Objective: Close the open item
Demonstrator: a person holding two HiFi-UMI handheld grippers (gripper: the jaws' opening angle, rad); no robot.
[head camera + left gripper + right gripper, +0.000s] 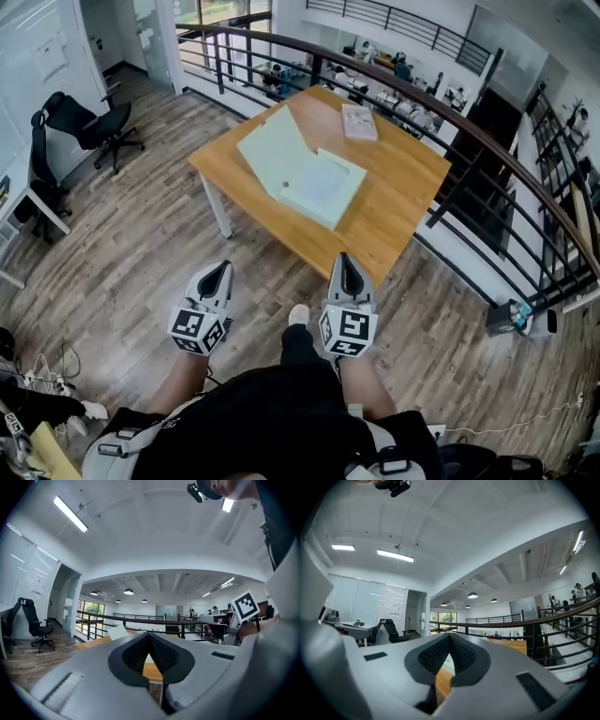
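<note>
Head view only: book near open box

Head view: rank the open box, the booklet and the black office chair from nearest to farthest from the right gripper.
1. Open box, on the table, just ahead of the right gripper.
2. Booklet, at the table's far side.
3. Black office chair, far left on the floor.

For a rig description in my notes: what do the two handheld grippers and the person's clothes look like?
The left gripper and right gripper match: pale grey shells tapering to a point, black ribbed pads inside, each with a cube of black-and-white square markers behind. The person wears black clothes and a white shoe.
</note>
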